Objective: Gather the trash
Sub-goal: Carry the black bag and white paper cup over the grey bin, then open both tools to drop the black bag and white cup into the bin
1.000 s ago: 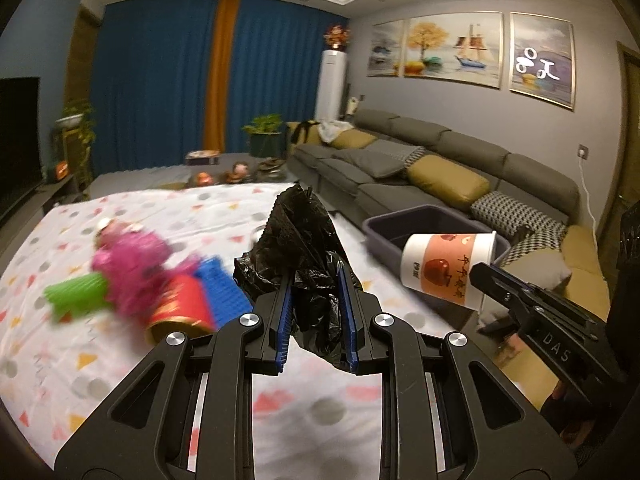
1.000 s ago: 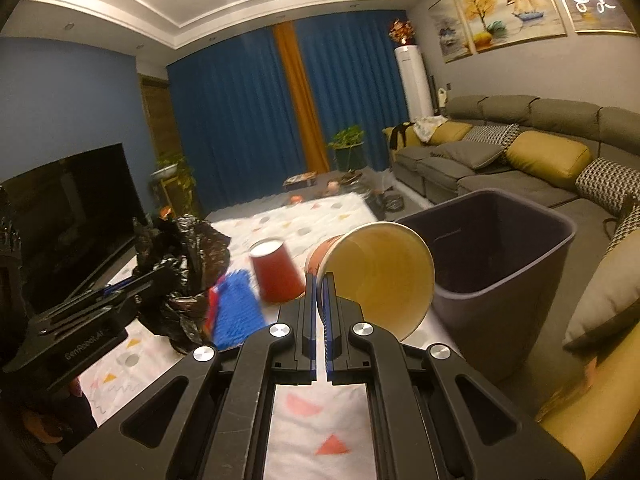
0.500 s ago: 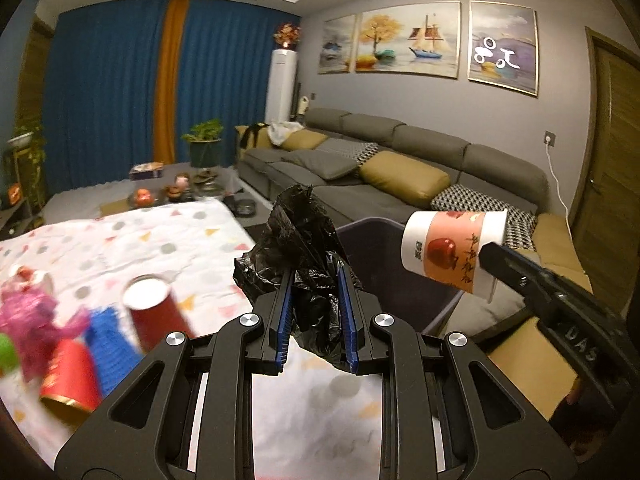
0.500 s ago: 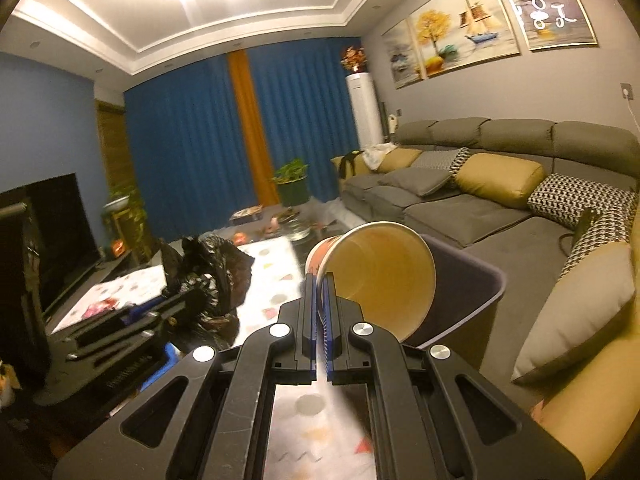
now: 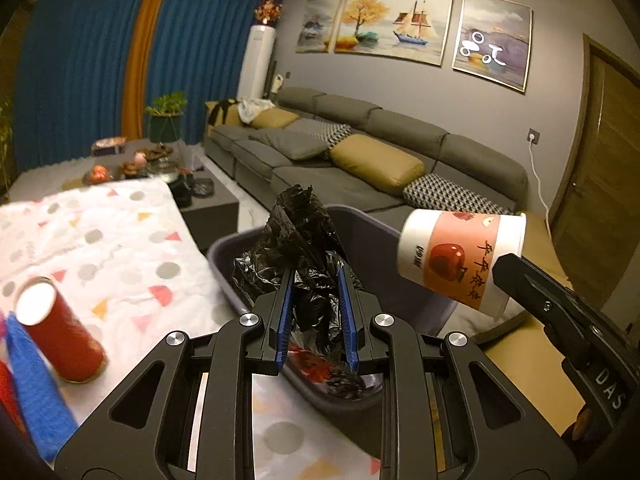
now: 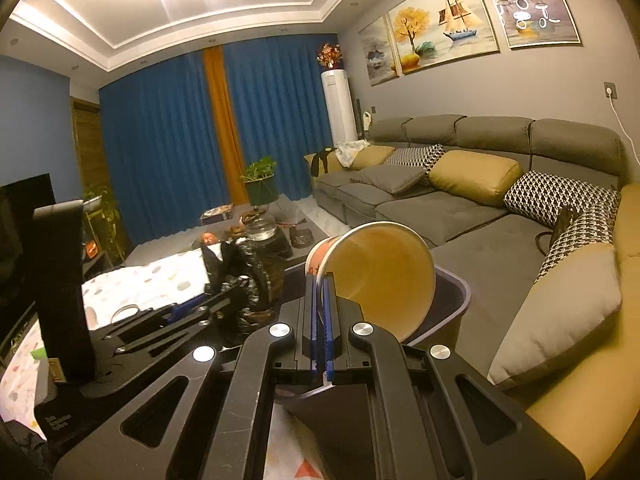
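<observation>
My left gripper (image 5: 314, 280) is shut on a crumpled black plastic bag (image 5: 296, 248), held over the near rim of a dark grey bin (image 5: 420, 312). Inside the bin lie some red and black scraps. My right gripper (image 6: 321, 280) is shut on the rim of a white paper cup (image 6: 380, 276) printed with a red apple; the cup (image 5: 460, 260) lies on its side above the bin (image 6: 452, 292). In the right wrist view the black bag (image 6: 244, 272) sits in the left gripper to the cup's left.
A table with a dotted white cloth (image 5: 100, 248) lies left of the bin. On it stand a red cup (image 5: 60, 340) and a blue brush-like thing (image 5: 32, 384). A grey sofa (image 5: 380, 168) with cushions runs behind and right of the bin.
Both grippers have swung right, from over the table to over the bin, each keeping its load. The toys on the cloth have slid out of the left wrist view.
</observation>
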A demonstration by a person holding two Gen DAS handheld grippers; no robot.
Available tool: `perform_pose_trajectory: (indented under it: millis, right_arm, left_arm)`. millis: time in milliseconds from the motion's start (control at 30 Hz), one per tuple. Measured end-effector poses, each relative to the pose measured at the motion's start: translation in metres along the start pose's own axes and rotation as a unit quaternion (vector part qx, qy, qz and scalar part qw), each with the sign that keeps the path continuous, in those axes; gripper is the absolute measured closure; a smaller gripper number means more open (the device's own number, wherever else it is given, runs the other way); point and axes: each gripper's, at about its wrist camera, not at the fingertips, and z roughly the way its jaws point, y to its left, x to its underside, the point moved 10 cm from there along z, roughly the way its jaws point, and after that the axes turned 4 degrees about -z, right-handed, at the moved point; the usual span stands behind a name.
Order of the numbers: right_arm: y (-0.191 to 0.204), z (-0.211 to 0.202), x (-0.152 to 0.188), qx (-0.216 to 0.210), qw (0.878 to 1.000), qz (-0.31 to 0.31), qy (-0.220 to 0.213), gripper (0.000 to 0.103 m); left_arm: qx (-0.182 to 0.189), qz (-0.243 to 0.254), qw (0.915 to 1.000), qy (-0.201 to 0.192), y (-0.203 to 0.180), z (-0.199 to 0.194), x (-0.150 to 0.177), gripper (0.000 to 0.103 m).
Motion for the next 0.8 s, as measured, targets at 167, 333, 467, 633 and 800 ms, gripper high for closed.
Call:
perform_pose_trajectory:
  millis: [167,333,467,633,800]
  right_arm:
    - [-0.001,0.005,0.003,0.001,1.000,-0.001,0.005,0.099]
    - [0.000,0.011,0.006,-0.001,1.000,-0.002,0.012,0.099]
    - [-0.004,0.015,0.004,-0.003,1.000,-0.002,0.016,0.099]
    - [-0.003,0.015,0.001,-0.001,1.000,-0.002,0.020,0.099]
    - [-0.003,0.019,0.003,-0.004,1.000,0.001,0.028,0.099]
  left_arm:
    - [0.004,0.008,0.9997,0.021,0.000,0.020,0.009,0.082]
    - [0.011,0.002,0.9992,0.039,0.005,0.028,0.018,0.082]
    - [0.011,0.002,0.9988,0.047,0.008,0.027,0.024,0.081]
    - [0.014,0.015,0.9985,0.051,0.006,0.027,0.027,0.062]
    - [0.003,0.000,0.9989,0.046,0.017,0.019,0.028,0.042]
